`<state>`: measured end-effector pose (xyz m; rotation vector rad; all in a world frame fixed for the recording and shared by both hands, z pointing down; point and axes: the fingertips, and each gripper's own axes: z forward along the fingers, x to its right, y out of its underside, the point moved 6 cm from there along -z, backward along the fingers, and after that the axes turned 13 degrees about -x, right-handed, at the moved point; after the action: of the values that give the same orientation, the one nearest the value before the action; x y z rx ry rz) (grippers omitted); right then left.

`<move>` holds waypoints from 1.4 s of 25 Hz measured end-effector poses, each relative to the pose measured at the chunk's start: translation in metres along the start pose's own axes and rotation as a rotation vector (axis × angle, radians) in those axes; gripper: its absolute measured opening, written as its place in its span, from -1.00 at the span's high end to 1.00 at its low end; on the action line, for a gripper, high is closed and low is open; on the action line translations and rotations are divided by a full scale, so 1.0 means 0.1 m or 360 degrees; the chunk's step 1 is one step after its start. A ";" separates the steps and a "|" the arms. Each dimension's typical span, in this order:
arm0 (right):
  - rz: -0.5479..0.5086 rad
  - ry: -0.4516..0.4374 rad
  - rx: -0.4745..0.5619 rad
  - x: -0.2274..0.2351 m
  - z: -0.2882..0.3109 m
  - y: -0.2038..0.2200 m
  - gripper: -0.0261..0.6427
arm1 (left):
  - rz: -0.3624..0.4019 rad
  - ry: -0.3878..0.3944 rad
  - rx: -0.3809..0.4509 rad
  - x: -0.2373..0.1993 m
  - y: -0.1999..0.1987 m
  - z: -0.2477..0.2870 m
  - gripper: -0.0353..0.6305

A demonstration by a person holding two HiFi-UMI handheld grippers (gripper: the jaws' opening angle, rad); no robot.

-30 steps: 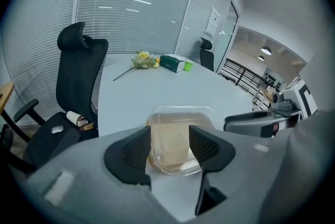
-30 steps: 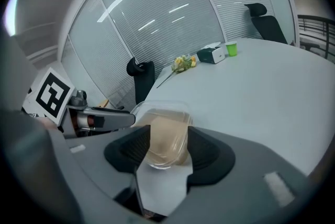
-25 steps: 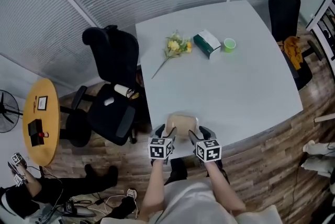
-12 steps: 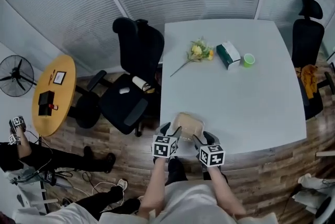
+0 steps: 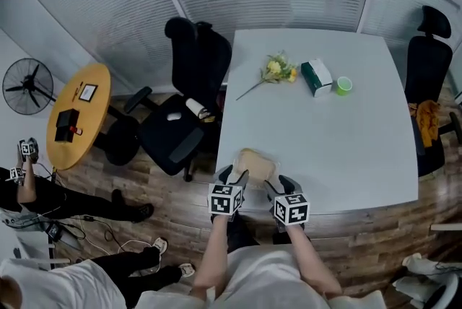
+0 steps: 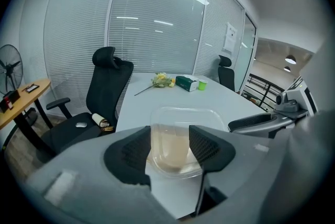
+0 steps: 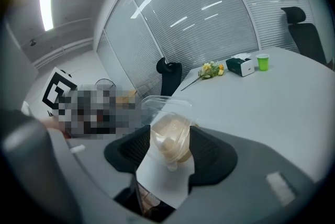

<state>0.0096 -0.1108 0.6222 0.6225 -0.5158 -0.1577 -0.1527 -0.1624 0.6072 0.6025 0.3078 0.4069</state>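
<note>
Well ahead of the jaws, on the white bench (image 5: 361,149), lie yellow flowers (image 5: 275,70), a green box (image 5: 316,76) and a green cup (image 5: 343,85) in a row — left of the jaws stand a black chair (image 5: 189,105), a round wooden table (image 5: 78,112) and a fan (image 5: 29,86).

clear glossy plastic box (image 6: 178,139) (beige inside), matt smooth table (image 5: 339,141)
</note>
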 end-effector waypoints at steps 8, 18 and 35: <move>-0.0033 -0.0024 -0.0018 -0.03 0.00 0.04 0.26 | -0.0033 -0.0035 0.0005 0.00 0.09 -0.03 0.19; -0.0044 -0.0003 -0.0026 -0.03 0.01 0.04 0.26 | -0.0054 -0.0035 0.0011 -0.01 0.15 -0.03 0.19; -0.0041 0.0002 -0.0020 -0.04 0.00 -0.02 0.28 | -0.0056 -0.0046 0.0019 -0.02 0.09 -0.03 0.18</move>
<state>0.0061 -0.1112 0.6199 0.6171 -0.5055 -0.1851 -0.1584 -0.1546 0.6106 0.6134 0.2933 0.3627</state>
